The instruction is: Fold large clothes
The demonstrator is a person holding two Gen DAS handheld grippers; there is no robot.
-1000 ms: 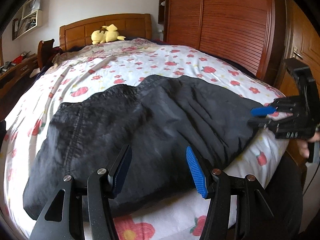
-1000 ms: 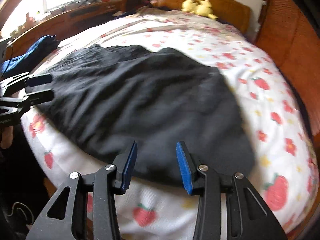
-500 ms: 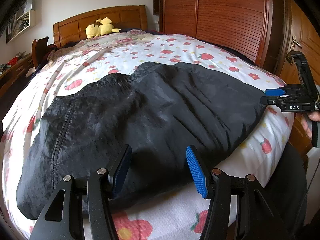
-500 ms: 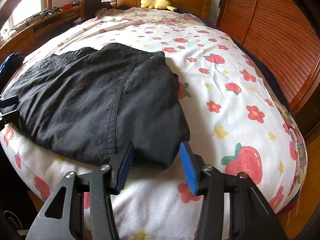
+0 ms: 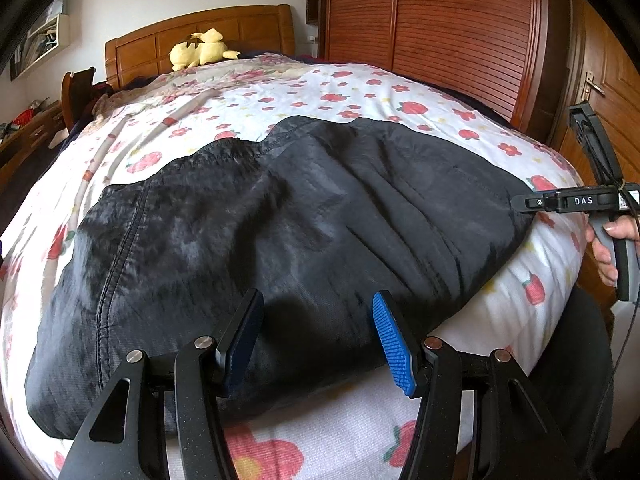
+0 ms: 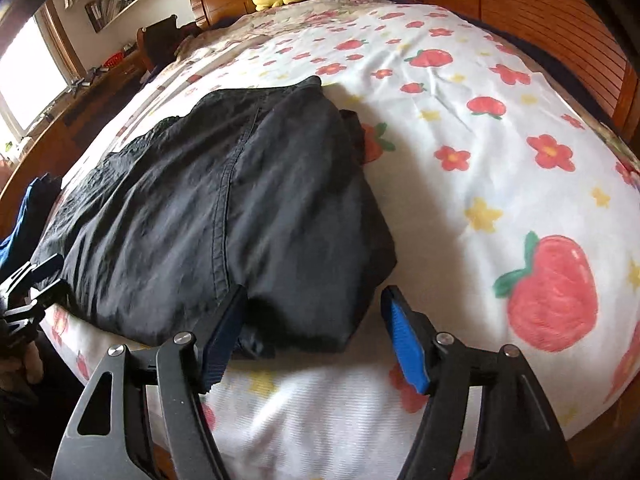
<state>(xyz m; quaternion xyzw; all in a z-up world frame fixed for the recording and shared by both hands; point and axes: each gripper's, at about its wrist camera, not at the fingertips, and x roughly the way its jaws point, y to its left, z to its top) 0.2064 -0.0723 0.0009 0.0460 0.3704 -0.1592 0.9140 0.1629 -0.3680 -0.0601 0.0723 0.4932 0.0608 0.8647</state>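
A large black garment (image 5: 280, 220) lies spread across the near end of a bed with a white strawberry-and-flower sheet (image 5: 360, 92). My left gripper (image 5: 320, 340) is open, its blue pads straddling the garment's near hem. My right gripper (image 6: 308, 332) is open too, its jaws on either side of the garment's near right corner (image 6: 312, 308). The right gripper also shows side-on in the left wrist view (image 5: 532, 202), at the garment's right edge. The left gripper shows in the right wrist view (image 6: 36, 276) at the garment's left edge.
A yellow plush toy (image 5: 200, 50) lies by the wooden headboard (image 5: 200, 32). A wooden wardrobe (image 5: 440, 32) and a door (image 5: 600, 92) stand right of the bed. A desk (image 6: 92, 92) and a window (image 6: 28, 76) are on the left. Blue cloth (image 6: 20, 216) lies at the left.
The right gripper has swung to the garment's right corner and moved in until the corner sits between its jaws. The left gripper has edged closer over the near hem. Both stay open.
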